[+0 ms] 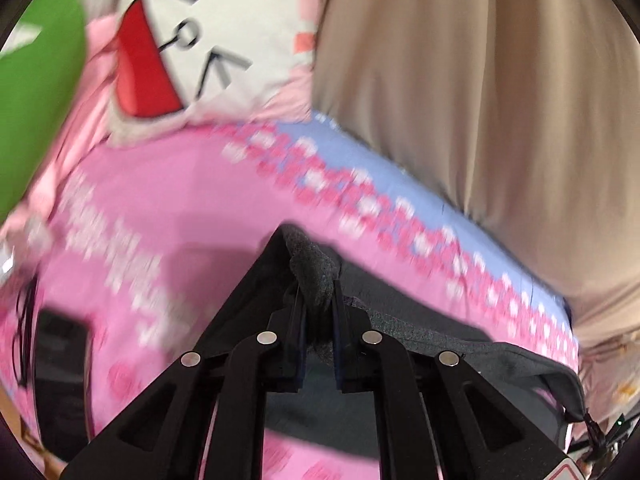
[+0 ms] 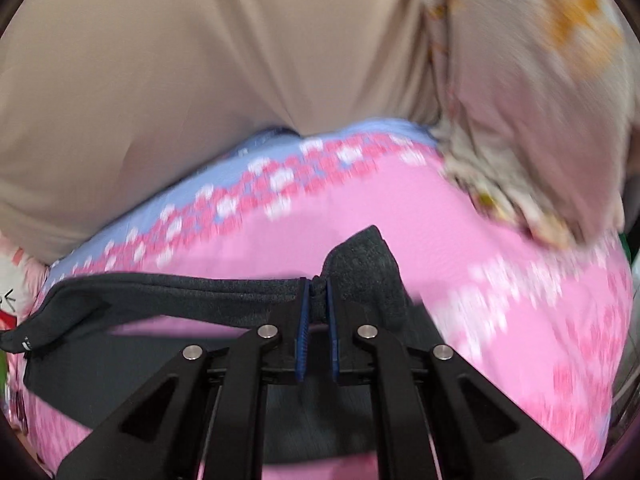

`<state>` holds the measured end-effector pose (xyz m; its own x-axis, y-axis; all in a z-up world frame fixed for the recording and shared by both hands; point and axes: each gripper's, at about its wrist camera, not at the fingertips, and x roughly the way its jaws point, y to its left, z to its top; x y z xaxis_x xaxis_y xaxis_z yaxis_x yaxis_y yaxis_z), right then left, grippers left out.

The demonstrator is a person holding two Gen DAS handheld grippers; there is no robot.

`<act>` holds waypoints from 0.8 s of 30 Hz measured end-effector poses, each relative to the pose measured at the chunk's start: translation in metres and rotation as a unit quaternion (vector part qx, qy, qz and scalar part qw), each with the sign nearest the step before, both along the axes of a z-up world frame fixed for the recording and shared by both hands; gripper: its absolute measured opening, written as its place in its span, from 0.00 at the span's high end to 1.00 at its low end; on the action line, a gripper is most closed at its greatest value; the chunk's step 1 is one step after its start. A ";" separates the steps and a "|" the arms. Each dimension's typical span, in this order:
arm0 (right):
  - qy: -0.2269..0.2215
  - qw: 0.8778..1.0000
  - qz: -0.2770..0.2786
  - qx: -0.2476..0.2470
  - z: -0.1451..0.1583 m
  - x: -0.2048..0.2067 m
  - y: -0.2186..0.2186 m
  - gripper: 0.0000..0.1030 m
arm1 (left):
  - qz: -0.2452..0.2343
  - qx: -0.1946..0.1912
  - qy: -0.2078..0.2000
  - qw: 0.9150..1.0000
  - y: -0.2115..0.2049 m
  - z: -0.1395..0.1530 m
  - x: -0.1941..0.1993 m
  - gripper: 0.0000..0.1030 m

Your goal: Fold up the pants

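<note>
The dark grey pants hang over a pink bedspread. My left gripper is shut on a bunched corner of the pants, which pokes up between its fingers. The waistband stretches away to the right. In the right wrist view my right gripper is shut on another corner of the pants. The fabric edge runs taut to the left from it, and more dark cloth hangs below the fingers. Both views are motion-blurred.
The pink bedspread has a floral band and a blue border. A beige curtain hangs behind the bed. A white cartoon pillow and a green object lie at the left. A floral quilt is at the right. A black device lies at lower left.
</note>
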<state>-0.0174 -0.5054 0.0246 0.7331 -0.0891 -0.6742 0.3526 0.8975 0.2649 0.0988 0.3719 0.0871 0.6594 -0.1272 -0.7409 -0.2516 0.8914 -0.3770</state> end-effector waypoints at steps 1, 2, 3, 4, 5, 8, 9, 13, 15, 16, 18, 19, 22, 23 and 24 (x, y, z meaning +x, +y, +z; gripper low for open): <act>0.010 1.000 -0.001 0.003 -0.011 -0.008 0.000 0.93 | 0.000 -0.003 0.005 1.000 0.003 -0.011 -0.006 0.92; 0.019 1.000 -0.003 0.006 -0.022 -0.013 -0.001 0.93 | 0.000 -0.003 0.012 1.000 0.005 -0.021 -0.013 0.92; 0.027 1.000 -0.009 0.014 -0.034 -0.020 -0.002 0.93 | 0.003 -0.003 0.019 1.000 0.007 -0.030 -0.019 0.92; 0.029 0.999 -0.013 0.022 -0.041 -0.025 -0.004 0.92 | 0.003 -0.008 0.026 1.000 0.008 -0.043 -0.026 0.90; 0.031 0.999 -0.017 0.034 -0.048 -0.029 -0.006 0.92 | 0.003 -0.014 0.032 0.999 0.009 -0.053 -0.030 0.89; 0.023 0.998 -0.034 0.057 -0.057 -0.044 -0.007 0.81 | 0.031 -0.051 0.025 0.998 0.020 -0.068 -0.048 0.67; 0.017 0.997 -0.040 0.059 -0.055 -0.049 -0.005 0.71 | 0.045 -0.068 0.018 0.996 0.023 -0.069 -0.054 0.54; -0.033 0.995 -0.045 0.083 -0.045 -0.073 0.006 0.36 | 0.055 -0.185 -0.009 0.981 0.031 -0.078 -0.068 0.24; -0.045 0.994 -0.035 0.091 -0.042 -0.079 0.015 0.36 | 0.057 -0.232 -0.006 0.971 0.031 -0.085 -0.067 0.24; -0.048 0.994 -0.030 0.093 -0.042 -0.082 0.019 0.36 | 0.056 -0.259 -0.001 0.964 0.029 -0.091 -0.062 0.24; -0.053 0.993 -0.016 0.102 -0.043 -0.083 0.029 0.36 | 0.058 -0.286 0.004 0.956 0.026 -0.095 -0.053 0.24; -0.050 0.993 -0.012 0.102 -0.045 -0.082 0.034 0.35 | 0.054 -0.299 0.006 0.953 0.024 -0.097 -0.046 0.24; -0.041 0.995 -0.010 0.089 -0.049 -0.081 0.044 0.35 | 0.041 -0.317 -0.008 0.947 0.019 -0.087 -0.031 0.55; -0.042 0.995 -0.009 0.086 -0.048 -0.081 0.045 0.35 | 0.030 -0.316 -0.014 0.948 0.017 -0.080 -0.026 0.76; -0.045 0.995 -0.007 0.086 -0.046 -0.081 0.046 0.35 | 0.012 -0.317 -0.019 0.948 0.016 -0.068 -0.022 0.93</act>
<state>-0.0988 -0.4598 -0.0218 0.7910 0.0114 -0.6117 0.3331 0.8307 0.4462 0.0770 0.3877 0.0187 0.6931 -0.5232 -0.4959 -0.2446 0.4763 -0.8445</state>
